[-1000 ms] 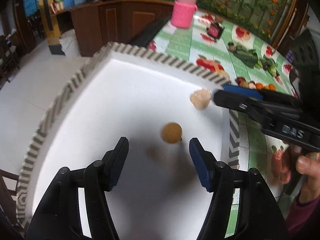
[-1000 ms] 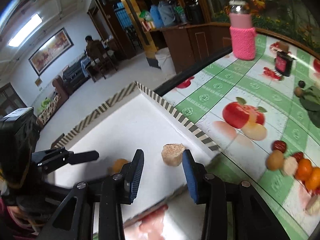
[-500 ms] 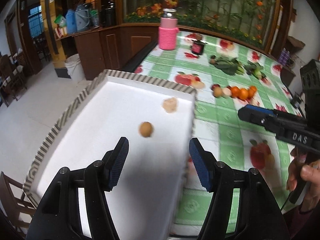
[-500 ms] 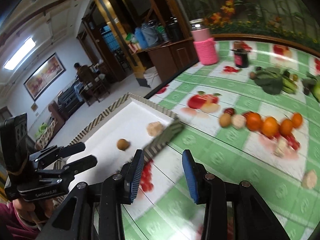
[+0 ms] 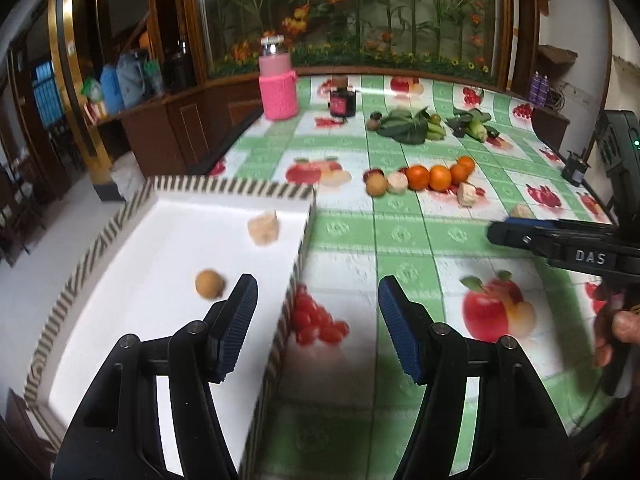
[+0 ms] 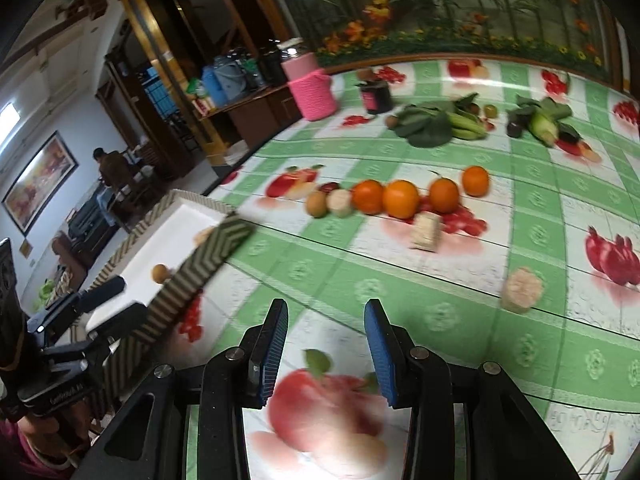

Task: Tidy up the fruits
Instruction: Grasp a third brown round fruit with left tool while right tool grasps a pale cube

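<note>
A white tray with a striped rim [image 5: 232, 190] lies at the table's left end and holds a small brown round fruit [image 5: 208, 284] and a pale lumpy fruit [image 5: 263, 230]. A row of fruit lies mid-table: oranges [image 5: 439, 178], a brown fruit [image 5: 377, 185], pale pieces [image 5: 466, 195]. My left gripper [image 5: 316, 320] is open and empty over the tray's right rim. My right gripper [image 6: 325, 354] is open and empty above the tablecloth; it shows at the right in the left wrist view [image 5: 520, 236]. The oranges [image 6: 400, 199] and a pale round piece [image 6: 522, 290] lie ahead of it.
A pink knit-covered bottle [image 5: 277, 80], a dark jar [image 5: 343, 103] and leafy greens with other vegetables [image 5: 404, 128] stand at the table's far side. Wooden cabinets stand beyond the left edge. The tablecloth has printed fruit pictures.
Both grippers have drawn back and swung right, away from the tray. The pale fruit that sat between my right fingers now lies in the tray.
</note>
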The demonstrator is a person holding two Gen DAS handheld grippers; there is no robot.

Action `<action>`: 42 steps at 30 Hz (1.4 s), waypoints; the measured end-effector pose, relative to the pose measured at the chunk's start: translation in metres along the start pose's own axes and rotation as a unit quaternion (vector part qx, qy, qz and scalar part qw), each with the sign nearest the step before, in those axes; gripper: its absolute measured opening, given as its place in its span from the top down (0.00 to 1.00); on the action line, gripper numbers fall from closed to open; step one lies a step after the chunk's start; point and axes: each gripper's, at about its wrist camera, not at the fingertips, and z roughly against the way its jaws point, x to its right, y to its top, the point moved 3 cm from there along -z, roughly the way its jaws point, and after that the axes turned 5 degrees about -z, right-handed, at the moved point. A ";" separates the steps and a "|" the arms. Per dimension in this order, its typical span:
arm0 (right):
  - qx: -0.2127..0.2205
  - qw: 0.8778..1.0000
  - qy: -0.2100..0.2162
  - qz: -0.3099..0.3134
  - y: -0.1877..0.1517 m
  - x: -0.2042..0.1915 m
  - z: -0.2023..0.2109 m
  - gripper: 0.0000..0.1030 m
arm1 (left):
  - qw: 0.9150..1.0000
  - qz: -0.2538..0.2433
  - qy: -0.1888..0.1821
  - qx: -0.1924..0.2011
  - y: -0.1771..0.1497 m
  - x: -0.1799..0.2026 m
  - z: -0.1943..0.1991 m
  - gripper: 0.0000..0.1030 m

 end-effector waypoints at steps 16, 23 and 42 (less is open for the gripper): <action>-0.002 0.997 -0.073 -0.018 0.046 0.043 -0.039 0.63 | 0.998 0.033 -0.054 -0.019 0.036 0.026 -0.027 0.38; -0.005 0.994 -0.110 -0.012 0.055 0.056 -0.050 0.63 | 0.995 0.054 -0.069 -0.040 0.051 0.034 -0.040 0.38; 0.001 0.998 -0.062 0.008 0.042 0.062 -0.031 0.62 | 0.992 0.076 -0.050 -0.092 0.062 0.035 -0.094 0.38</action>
